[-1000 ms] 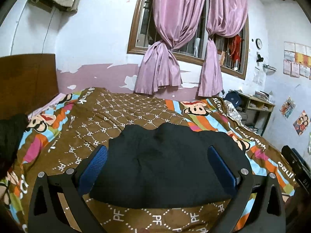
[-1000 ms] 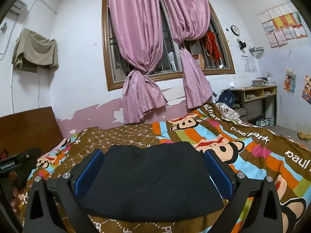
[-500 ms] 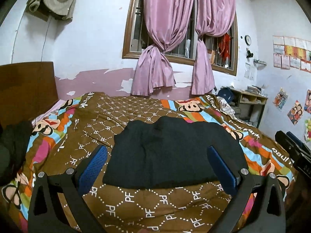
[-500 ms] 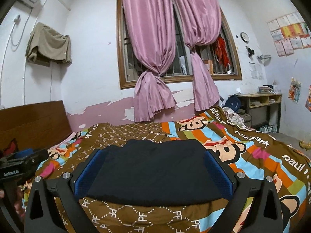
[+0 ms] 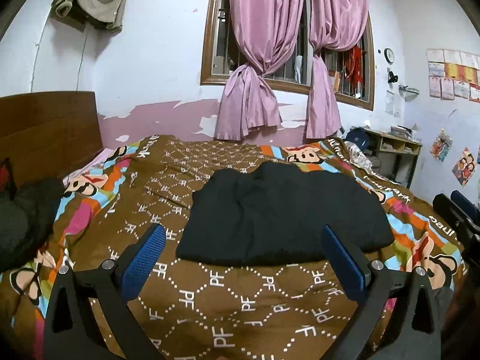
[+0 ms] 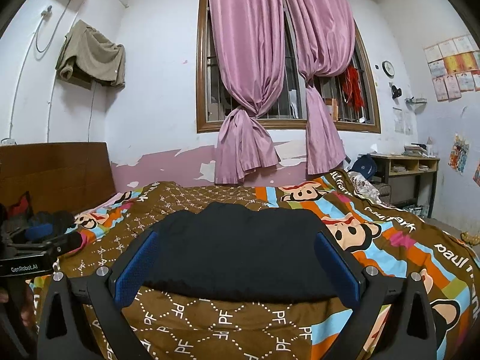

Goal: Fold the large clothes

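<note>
A black garment (image 5: 282,216) lies folded into a flat rectangle on the patterned bedspread (image 5: 240,294); it also shows in the right wrist view (image 6: 240,246). My left gripper (image 5: 243,258) is open and empty, held back from the garment's near edge. My right gripper (image 6: 237,267) is open and empty, just above and before the garment's near edge. The right gripper's body shows at the right edge of the left wrist view (image 5: 459,216), and the left gripper's body at the left edge of the right wrist view (image 6: 27,258).
A dark pile of clothes (image 5: 21,219) lies at the bed's left by the wooden headboard (image 5: 48,132). Pink curtains (image 6: 249,90) hang at the window behind the bed. A desk (image 6: 408,168) stands at the right wall.
Both grippers have pulled back and risen from the folded garment; it looks smaller and farther, with more bedspread in front of it. The jaws stayed open.
</note>
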`<state>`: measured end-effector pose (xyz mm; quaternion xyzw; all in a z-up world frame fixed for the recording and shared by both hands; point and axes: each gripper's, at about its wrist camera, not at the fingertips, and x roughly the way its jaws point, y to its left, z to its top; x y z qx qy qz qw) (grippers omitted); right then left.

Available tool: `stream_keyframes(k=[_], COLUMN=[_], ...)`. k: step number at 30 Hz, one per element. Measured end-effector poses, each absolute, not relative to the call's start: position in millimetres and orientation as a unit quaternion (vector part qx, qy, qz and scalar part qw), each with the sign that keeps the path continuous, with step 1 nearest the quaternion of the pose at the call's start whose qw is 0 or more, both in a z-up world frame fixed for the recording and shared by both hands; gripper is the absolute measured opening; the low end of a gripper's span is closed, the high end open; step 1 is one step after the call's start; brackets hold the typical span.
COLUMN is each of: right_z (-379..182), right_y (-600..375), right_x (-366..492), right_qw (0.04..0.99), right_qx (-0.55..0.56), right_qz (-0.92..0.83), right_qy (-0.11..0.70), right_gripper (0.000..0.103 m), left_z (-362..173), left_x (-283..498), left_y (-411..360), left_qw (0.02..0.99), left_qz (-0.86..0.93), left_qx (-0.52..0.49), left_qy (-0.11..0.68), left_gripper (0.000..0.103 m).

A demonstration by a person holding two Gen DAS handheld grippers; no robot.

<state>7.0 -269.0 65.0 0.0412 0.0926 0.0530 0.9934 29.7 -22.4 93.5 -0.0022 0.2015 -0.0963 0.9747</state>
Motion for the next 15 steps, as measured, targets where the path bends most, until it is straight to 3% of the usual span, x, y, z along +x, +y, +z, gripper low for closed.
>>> stream_keyframes(k=[15], right_z=[25], right_y=[-262], right_x=[16], right_qw=[0.99], right_qx=[0.026], right_qz=[0.057], right_qy=[0.123], right_gripper=[0.103], left_z=[58], left_x=[39], left_y=[-22], left_qw=[0.97], left_qz=[-0.084], left_qx=[0.002], left_qy=[0.228], left_gripper=[0.101])
